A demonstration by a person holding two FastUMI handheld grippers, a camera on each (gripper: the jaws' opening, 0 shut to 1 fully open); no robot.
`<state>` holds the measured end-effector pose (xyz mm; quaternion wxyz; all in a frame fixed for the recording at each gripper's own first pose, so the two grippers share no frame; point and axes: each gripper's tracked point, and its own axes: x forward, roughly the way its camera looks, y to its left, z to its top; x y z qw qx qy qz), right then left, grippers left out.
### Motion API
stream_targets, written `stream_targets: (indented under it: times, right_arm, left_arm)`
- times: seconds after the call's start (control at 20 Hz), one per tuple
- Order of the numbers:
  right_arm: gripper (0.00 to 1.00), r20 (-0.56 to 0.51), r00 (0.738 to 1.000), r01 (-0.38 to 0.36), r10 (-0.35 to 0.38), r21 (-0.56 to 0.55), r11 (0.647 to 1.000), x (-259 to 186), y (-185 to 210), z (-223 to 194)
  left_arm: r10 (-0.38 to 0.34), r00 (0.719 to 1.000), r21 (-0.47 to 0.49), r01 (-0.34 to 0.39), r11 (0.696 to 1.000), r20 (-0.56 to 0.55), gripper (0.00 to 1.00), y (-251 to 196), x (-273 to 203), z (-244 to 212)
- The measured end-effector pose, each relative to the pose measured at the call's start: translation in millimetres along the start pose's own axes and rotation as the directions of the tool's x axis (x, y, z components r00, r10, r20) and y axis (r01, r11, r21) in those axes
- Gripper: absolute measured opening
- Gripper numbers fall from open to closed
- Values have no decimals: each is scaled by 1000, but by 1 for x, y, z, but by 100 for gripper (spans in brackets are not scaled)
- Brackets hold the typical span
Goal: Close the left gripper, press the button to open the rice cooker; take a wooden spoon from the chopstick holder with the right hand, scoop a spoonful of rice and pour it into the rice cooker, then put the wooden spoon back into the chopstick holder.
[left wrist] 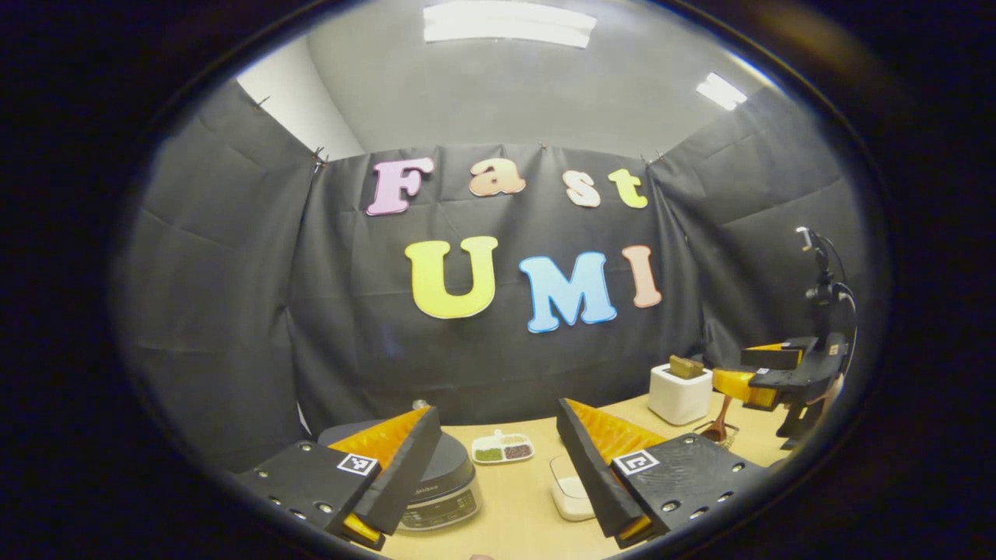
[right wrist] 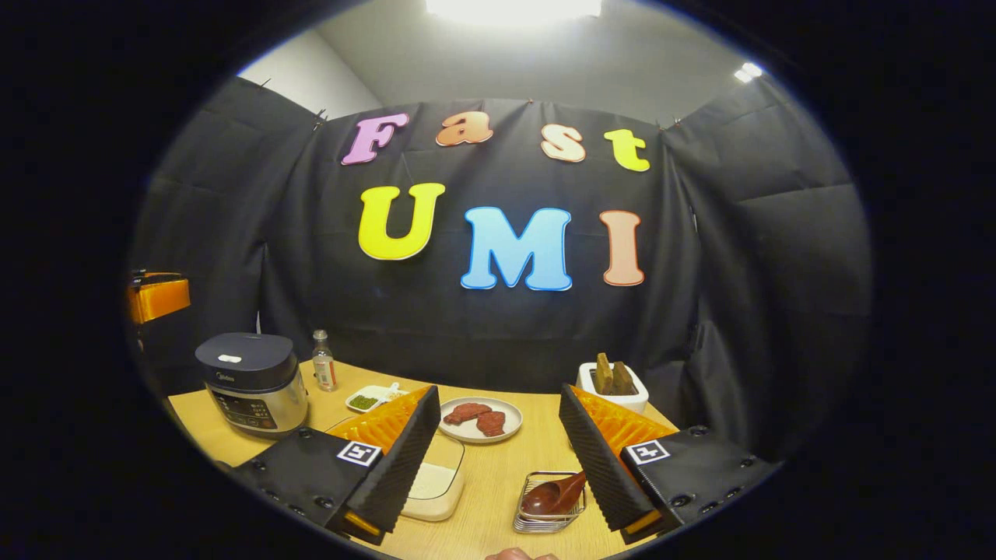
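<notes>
Two grippers hang over a light wooden surface [right wrist: 498,474] in the booth, and both stand with their jaws released and nothing between them. In the left gripper view, the left gripper [left wrist: 498,474] points down at the surface with its fingers spread wide; behind its left finger sits the rice cooker [left wrist: 443,486], lid down, dark on top with a silver front panel. Just beyond the cooker lies a small white divided dish [left wrist: 502,449] of green and brown grains, and a white container [left wrist: 569,490] shows beside the right finger. Farther right stands the white chopstick holder [left wrist: 679,393] with brown wooden pieces sticking up from it, and near it the right gripper [left wrist: 766,373] hovers above the surface, over a wire basket [left wrist: 720,432] whose contents are too small to make out. In the right gripper view, the right gripper [right wrist: 498,467] is likewise spread, and the wooden spoon [right wrist: 554,494] lies in the wire basket [right wrist: 548,504] just inside its right finger, not in the chopstick holder [right wrist: 613,386], which stands well behind that finger. A white container [right wrist: 432,482] of rice sits by the left finger, a plate [right wrist: 480,418] with two reddish pieces lies between the fingers farther back, and the rice cooker [right wrist: 250,381] stands closed at the left, with a small bottle [right wrist: 323,362] and the divided dish [right wrist: 369,398] beside it.
</notes>
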<state>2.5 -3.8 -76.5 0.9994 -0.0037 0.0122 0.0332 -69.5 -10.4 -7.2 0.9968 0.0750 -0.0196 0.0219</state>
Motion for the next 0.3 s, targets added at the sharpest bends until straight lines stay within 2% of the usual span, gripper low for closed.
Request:
stream_targets:
  times: [0.15, 0.3]
  right_arm:
    - [99, 3, 1000, -26, 26, -3, 1000, -3, 6, 2]
    - [99, 27, 999, -19, 18, 25, 1000, -6, -1, 8]
  left_arm:
    - [3, 1000, -20, -3, 1000, -4, 92, -1, 2, -1]
    - [25, 1000, -12, -25, 1000, -2, 94, 3, 2, 1]
